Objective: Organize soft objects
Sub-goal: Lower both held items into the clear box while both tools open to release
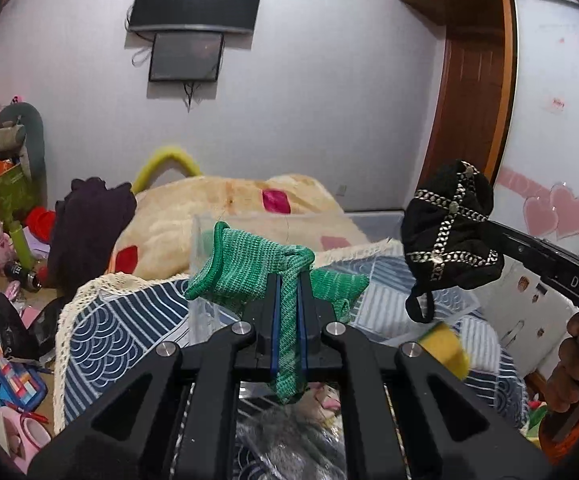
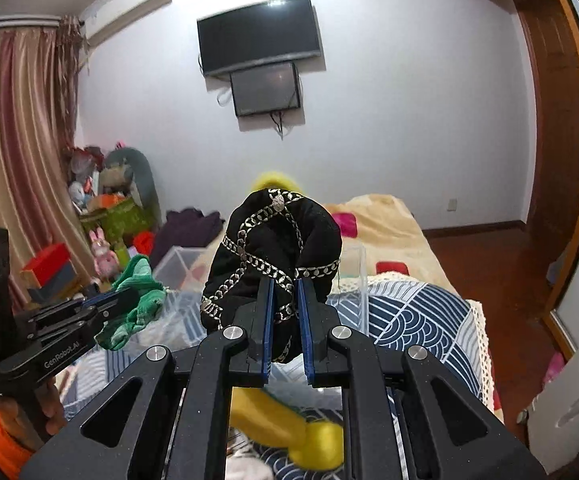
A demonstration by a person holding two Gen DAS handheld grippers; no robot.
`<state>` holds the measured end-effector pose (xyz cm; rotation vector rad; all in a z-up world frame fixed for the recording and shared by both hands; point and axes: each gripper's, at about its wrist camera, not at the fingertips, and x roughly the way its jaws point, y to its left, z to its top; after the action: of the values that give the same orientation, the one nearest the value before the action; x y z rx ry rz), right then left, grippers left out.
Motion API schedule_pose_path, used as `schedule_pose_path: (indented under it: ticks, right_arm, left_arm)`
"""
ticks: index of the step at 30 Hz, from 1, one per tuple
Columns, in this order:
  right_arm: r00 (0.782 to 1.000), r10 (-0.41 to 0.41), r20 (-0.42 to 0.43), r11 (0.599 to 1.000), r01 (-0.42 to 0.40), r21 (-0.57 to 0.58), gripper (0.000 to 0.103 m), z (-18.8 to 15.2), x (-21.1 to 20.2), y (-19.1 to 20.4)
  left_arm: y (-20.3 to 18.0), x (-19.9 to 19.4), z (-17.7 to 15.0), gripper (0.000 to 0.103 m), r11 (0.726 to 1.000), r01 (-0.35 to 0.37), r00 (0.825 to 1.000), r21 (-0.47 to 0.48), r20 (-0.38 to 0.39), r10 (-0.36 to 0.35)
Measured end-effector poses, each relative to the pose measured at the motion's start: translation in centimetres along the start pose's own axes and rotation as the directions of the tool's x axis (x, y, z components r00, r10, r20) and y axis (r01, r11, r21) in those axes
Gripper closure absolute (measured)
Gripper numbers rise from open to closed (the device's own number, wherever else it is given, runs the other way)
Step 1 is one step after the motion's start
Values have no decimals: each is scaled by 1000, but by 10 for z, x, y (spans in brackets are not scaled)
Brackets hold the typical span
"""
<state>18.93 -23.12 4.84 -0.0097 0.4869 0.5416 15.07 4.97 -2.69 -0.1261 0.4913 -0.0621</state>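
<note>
The left gripper (image 1: 288, 300), nearest the lens in its own view, is pinched on a green knit glove (image 1: 257, 268) that drapes over and hangs down between its blue-edged fingers. The right gripper (image 2: 286, 312) is clamped on a black pouch with chain trim (image 2: 273, 248), bunched above its fingertips. Both soft items are lifted clear above a clear plastic bin (image 2: 185, 260) that sits on the blue wave-patterned cloth (image 1: 101, 336) on the bed. So the picking up looks done for these two, while the placing is not: neither is in the bin yet. A yellow plush item (image 2: 309, 440) lies below the right gripper, and dark purple clothing (image 1: 89, 220) sits farther back, apparently still unsorted.
</note>
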Motion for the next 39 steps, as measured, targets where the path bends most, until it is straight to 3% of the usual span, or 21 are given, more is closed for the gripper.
schedule_pose_path:
  ticks: [11, 15, 18, 21, 25, 31, 35, 39]
  right_arm:
    - [979, -29, -203, 999, 19, -48, 91, -24, 55, 3]
    - [972, -24, -232, 999, 13, -50, 80, -27, 57, 1]
    - [973, -30, -229, 998, 18, -55, 78, -26, 51, -2]
    - [976, -22, -216, 998, 10, -54, 73, -23, 43, -4]
    - [987, -14, -163, 999, 7, -48, 57, -17, 23, -6]
    - [995, -13, -95, 999, 8, -51, 50, -5, 1, 0]
    - [999, -9, -53, 998, 6, -58, 42, -4, -17, 3]
    - [999, -2, -34, 998, 0, -62, 36, -6, -27, 5]
  left_arm:
    - [-7, 54, -5, 97, 998, -23, 995, 59, -100, 29]
    - [-11, 61, -8, 96, 997, -23, 992, 69, -123, 31]
    - [-11, 64, -10, 92, 998, -21, 988, 61, -149, 30]
    - [-12, 58, -11, 81, 998, -21, 989, 51, -142, 28]
    - [-16, 43, -8, 62, 998, -25, 994, 60, -109, 32]
    - [-22, 8, 1, 40, 996, -29, 999, 86, -27, 32]
    - [-22, -14, 4, 14, 996, -41, 999, 78, 13, 40]
    - [-18, -33, 1, 2, 995, -75, 996, 66, 49, 72]
